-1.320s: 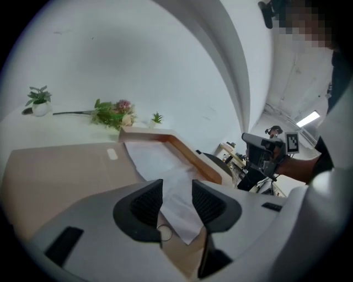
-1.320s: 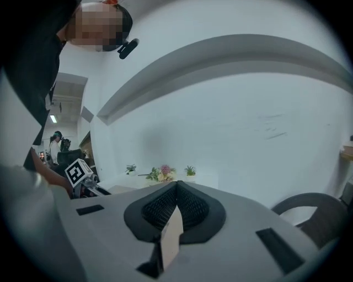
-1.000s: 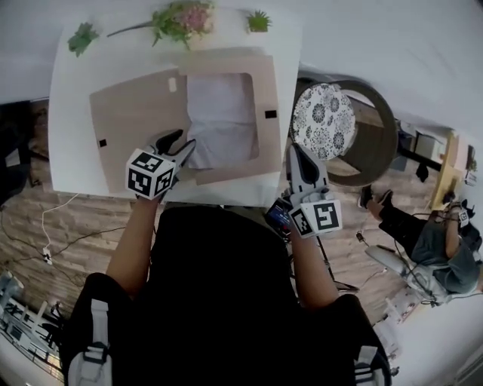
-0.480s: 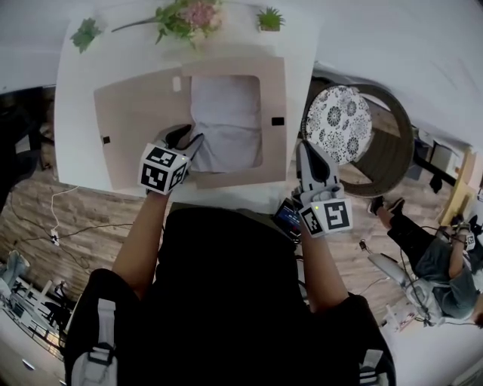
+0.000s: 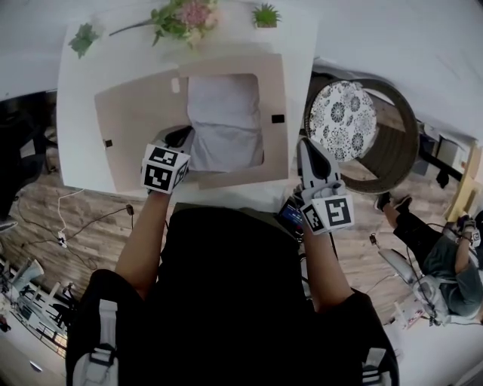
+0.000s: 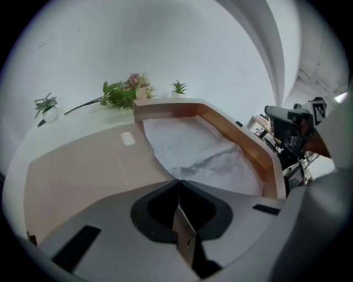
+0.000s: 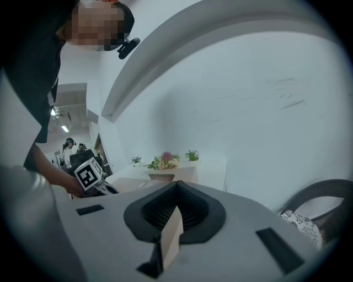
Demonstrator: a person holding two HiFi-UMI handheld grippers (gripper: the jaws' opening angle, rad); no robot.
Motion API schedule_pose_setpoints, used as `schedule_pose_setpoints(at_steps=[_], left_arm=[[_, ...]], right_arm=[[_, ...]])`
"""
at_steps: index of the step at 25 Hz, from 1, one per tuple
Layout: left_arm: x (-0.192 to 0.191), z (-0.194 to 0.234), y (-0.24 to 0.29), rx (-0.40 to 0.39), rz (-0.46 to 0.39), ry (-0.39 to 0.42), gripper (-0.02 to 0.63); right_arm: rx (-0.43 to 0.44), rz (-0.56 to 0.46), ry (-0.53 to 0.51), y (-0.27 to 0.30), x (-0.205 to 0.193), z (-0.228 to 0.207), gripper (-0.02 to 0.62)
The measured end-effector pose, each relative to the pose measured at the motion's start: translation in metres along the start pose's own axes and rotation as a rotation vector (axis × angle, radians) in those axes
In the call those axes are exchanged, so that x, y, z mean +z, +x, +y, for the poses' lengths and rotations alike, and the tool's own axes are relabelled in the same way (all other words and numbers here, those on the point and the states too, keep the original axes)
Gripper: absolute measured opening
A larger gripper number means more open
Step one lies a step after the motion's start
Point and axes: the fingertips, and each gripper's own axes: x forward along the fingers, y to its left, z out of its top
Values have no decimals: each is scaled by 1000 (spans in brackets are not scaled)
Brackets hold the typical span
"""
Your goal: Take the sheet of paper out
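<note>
Looking along the left gripper [image 6: 178,183] shows jaws shut on a corner of the sheet of paper [image 6: 198,153], unclear overhead; right gripper [image 7: 176,185] closed, empty. White worktop [image 5: 79,105], wooden floor [image 5: 75,219].

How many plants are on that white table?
3: a small potted plant far left, a flowering sprig in the middle, a spiky plant on the right. None seem hidden.

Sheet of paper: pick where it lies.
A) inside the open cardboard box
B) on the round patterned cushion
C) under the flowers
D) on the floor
A: the sheet of paper lies within the walls of the cardboard box, the left gripper shut on its near corner.
</note>
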Motion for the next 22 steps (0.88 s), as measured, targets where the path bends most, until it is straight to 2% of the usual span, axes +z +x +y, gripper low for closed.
schedule_pose_setpoints(at_steps=[4,11,18,22], left_arm=[[-1,2,-9,-31,-35,-55,5],[4,18,-49,-102,-174,-161,3],[2,51,-100,-59,-291,-186,3],[10,65,-143,-20,-414,-198,3]], right_arm=[[-8,-3,-9,-5,1,2,12],[-15,-25,-37,-4,12,22,12],[-18,-69,-90,-3,32,47,12],[-31,-104,-125,-12,46,61,12]])
